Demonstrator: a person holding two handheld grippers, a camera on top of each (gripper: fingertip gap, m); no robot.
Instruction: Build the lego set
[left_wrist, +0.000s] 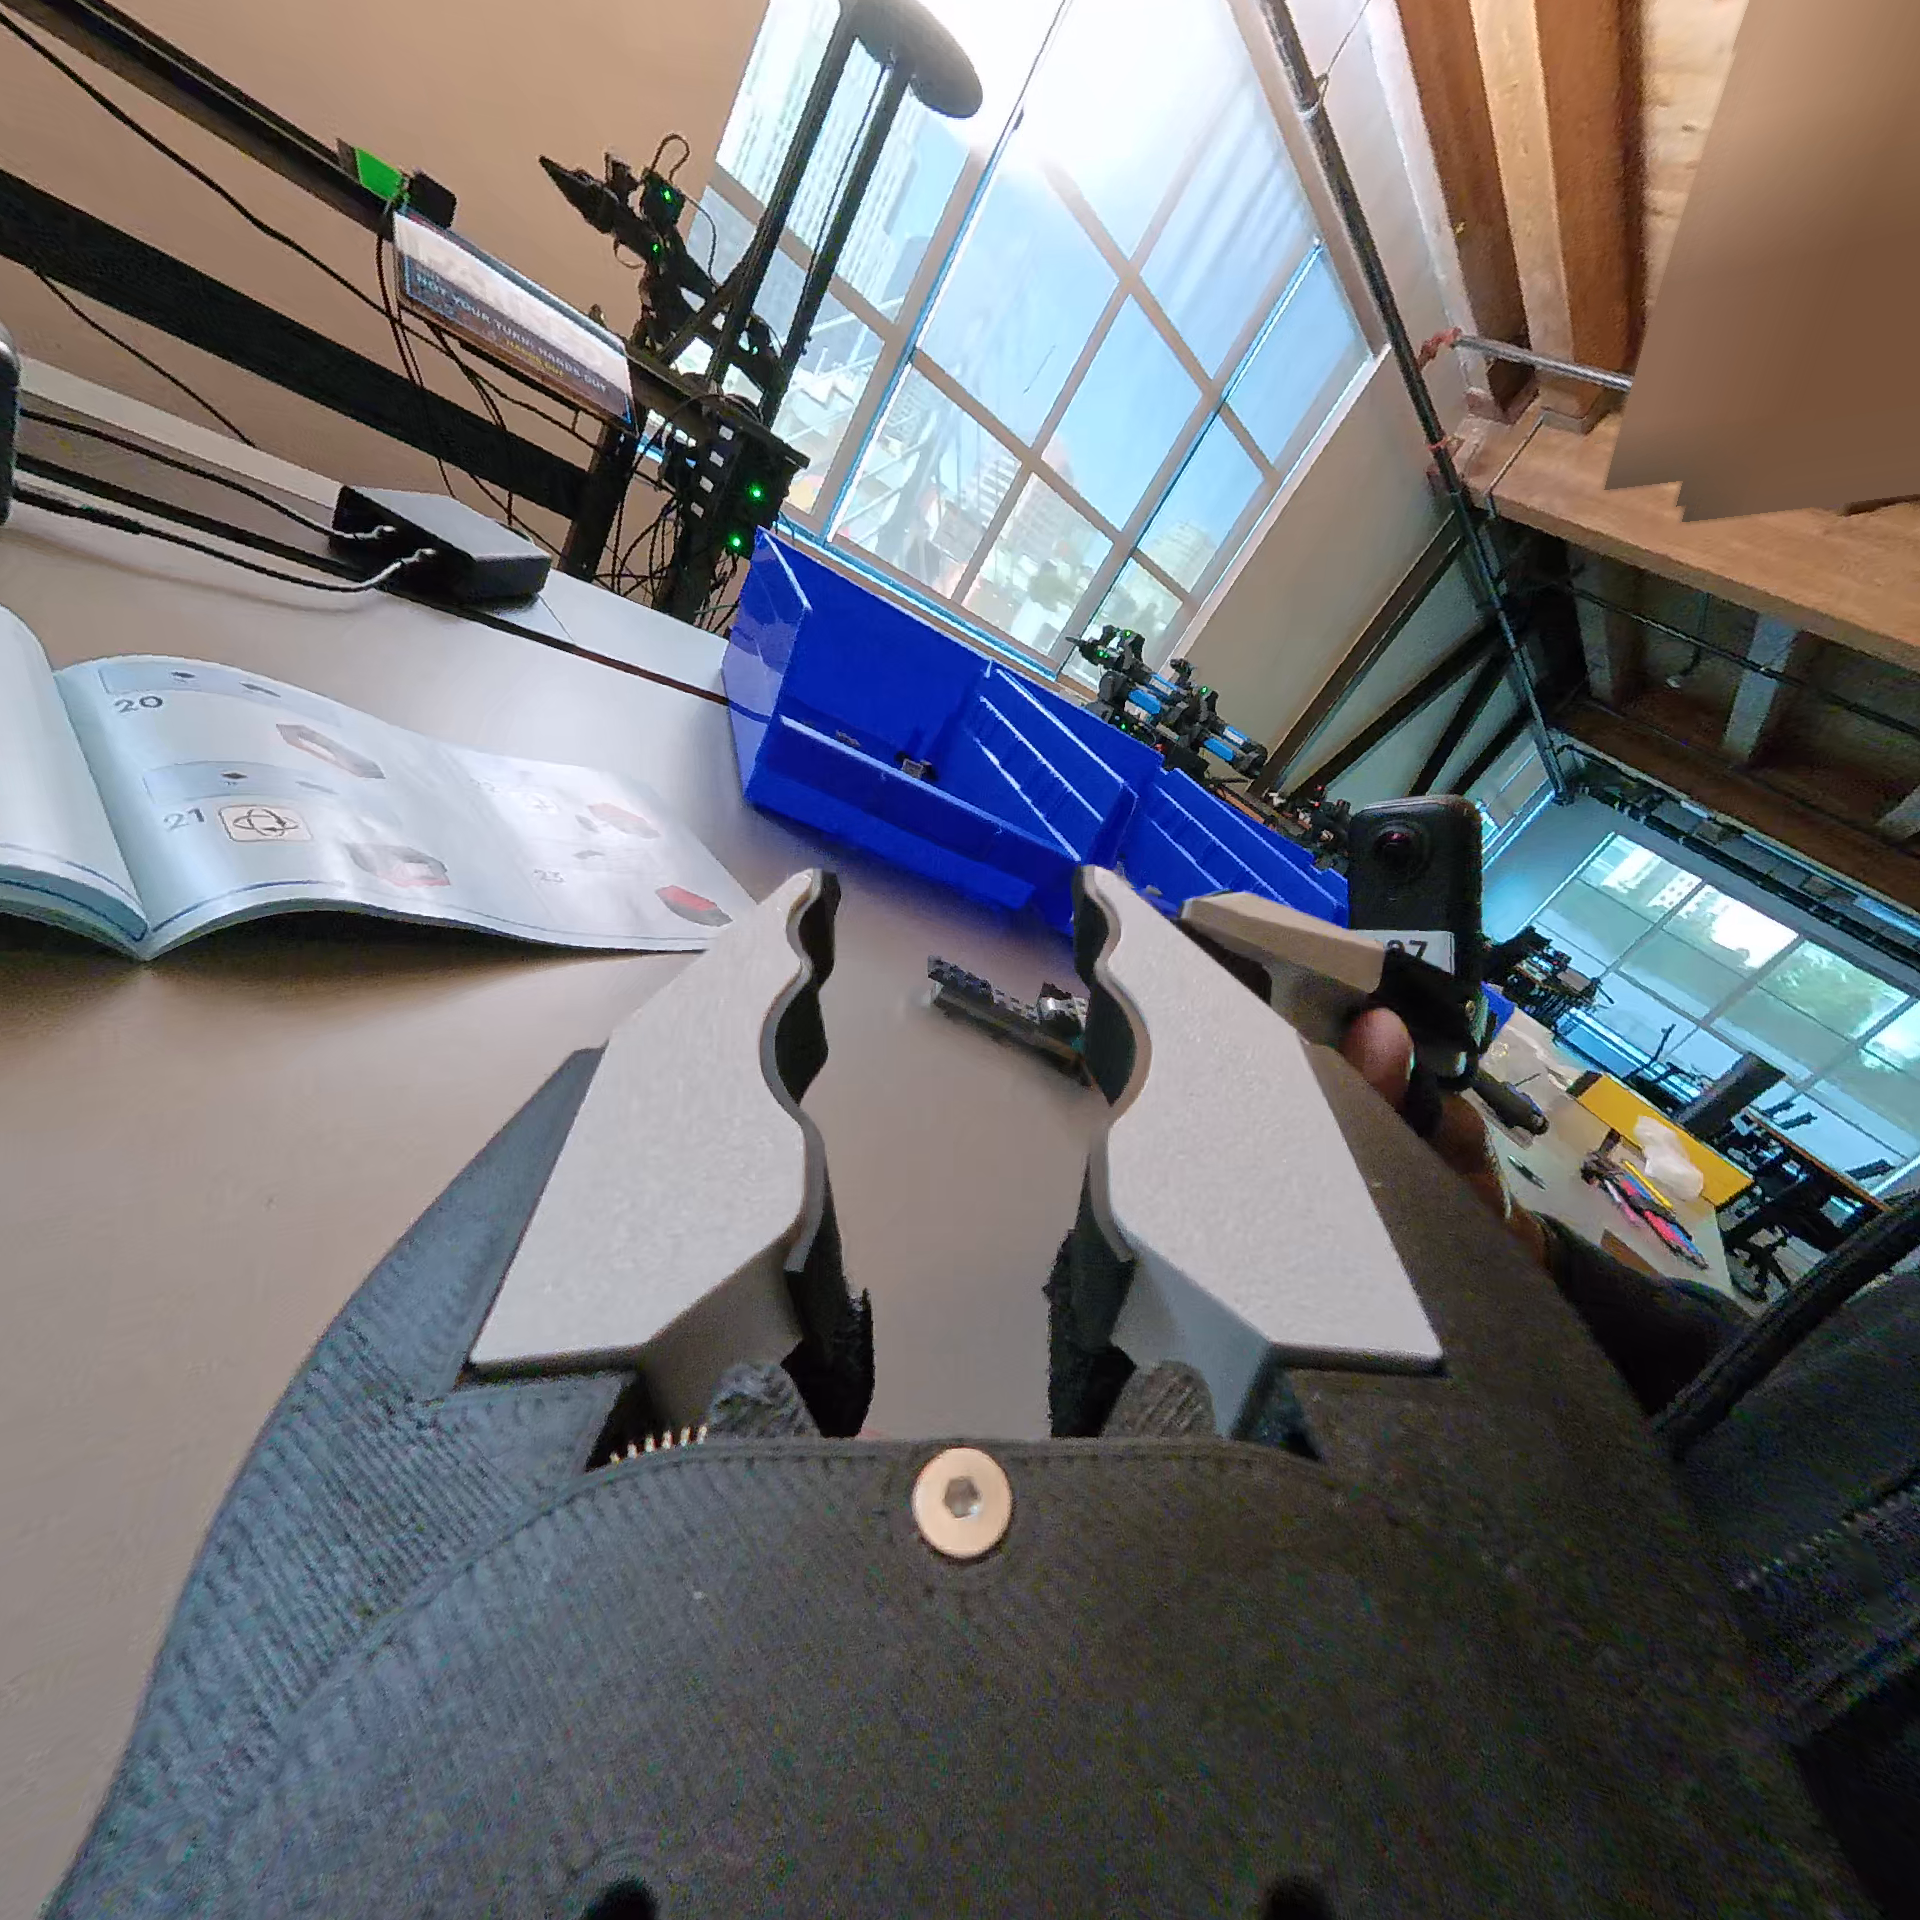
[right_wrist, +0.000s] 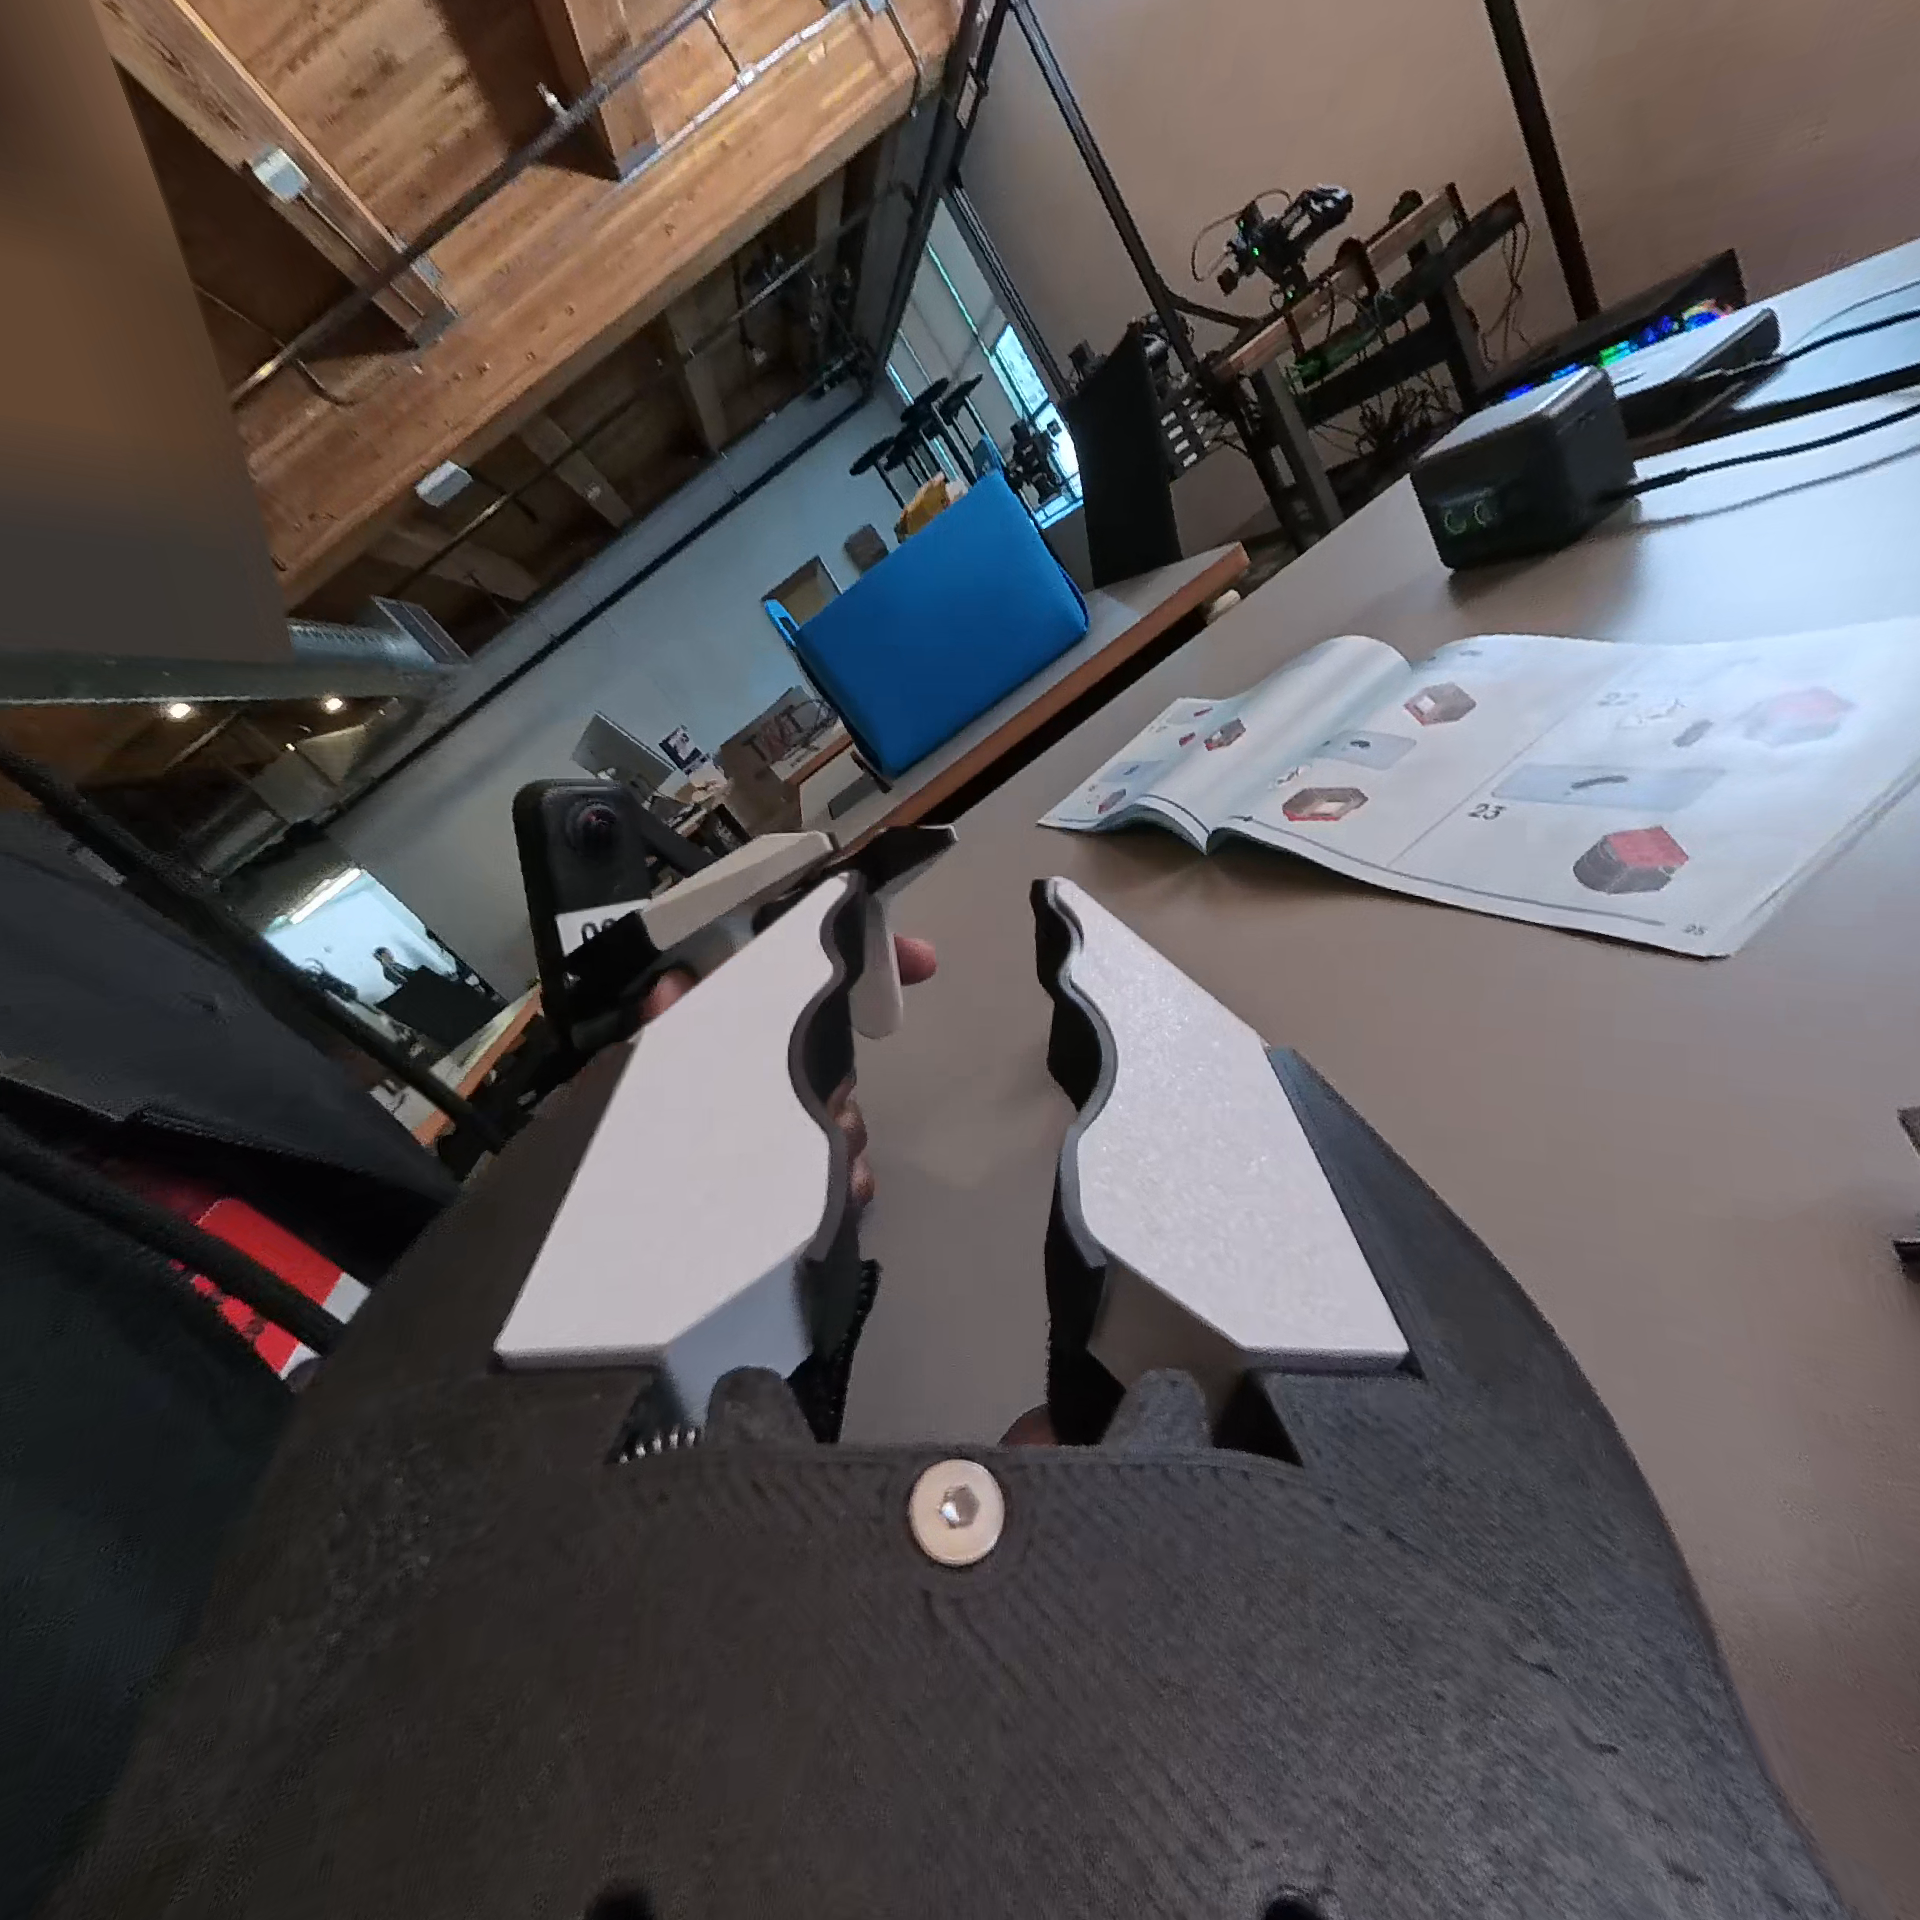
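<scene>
A small dark lego assembly (left_wrist: 1003, 1003) lies on the grey table (left_wrist: 312, 1143), just ahead of my left gripper (left_wrist: 951, 899), partly hidden by its right finger. My left gripper is open and empty, held above the table. My right gripper (right_wrist: 945, 904) is open and empty too, tilted over the table (right_wrist: 1455, 1143). The open instruction booklet (left_wrist: 343, 810) lies to the left in the left wrist view and to the upper right in the right wrist view (right_wrist: 1507, 769). The other gripper's fingers show in each view (left_wrist: 1288, 961) (right_wrist: 748, 883).
A blue parts bin (left_wrist: 935, 769) stands behind the lego assembly. A black box with cables (left_wrist: 436, 545) sits at the table's back; it also shows in the right wrist view (right_wrist: 1527, 494). A dark piece (right_wrist: 1910, 1195) lies at the right edge. The gap from one gripper's tips to the other's is roughly 7 cm.
</scene>
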